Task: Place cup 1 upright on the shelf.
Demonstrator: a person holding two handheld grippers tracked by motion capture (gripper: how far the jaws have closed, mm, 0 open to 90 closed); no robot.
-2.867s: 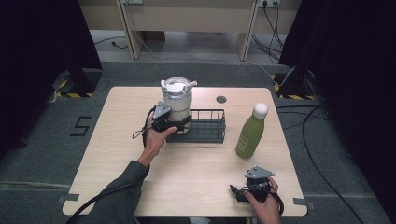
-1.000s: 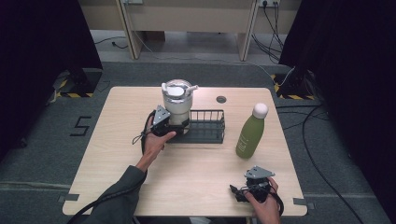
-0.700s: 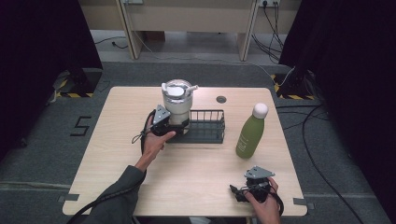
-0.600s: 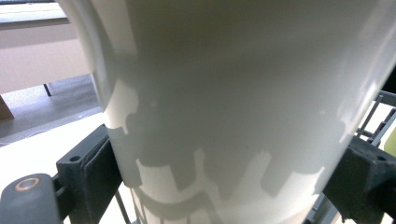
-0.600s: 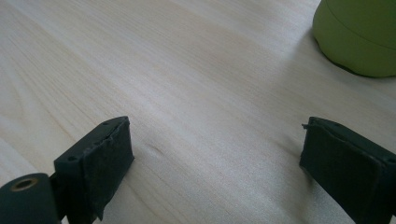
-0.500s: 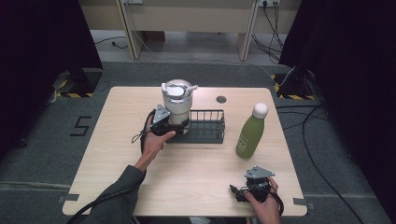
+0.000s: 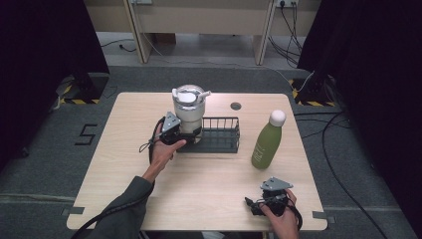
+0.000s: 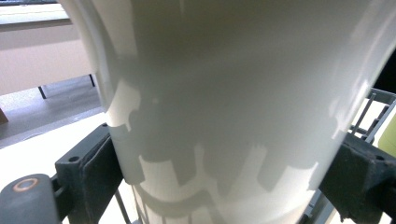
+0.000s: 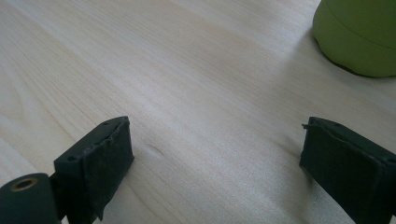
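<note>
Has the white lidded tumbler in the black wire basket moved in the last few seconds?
No. The white lidded tumbler stands at the same left end of the black wire basket, left gripper clamped on it.

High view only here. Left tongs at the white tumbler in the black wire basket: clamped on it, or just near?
Observer: Clamped. In the left gripper view, the left tongs press both jaws against the sides of the white lidded tumbler.
Operator: Right tongs holding anything?
Observer: No. The right tongs are open, with bare light wooden table between the jaws.
Operator: Pointing at what?
Observer: The base of the green white-capped bottle, ahead at that view's upper right and apart from the jaws.
</note>
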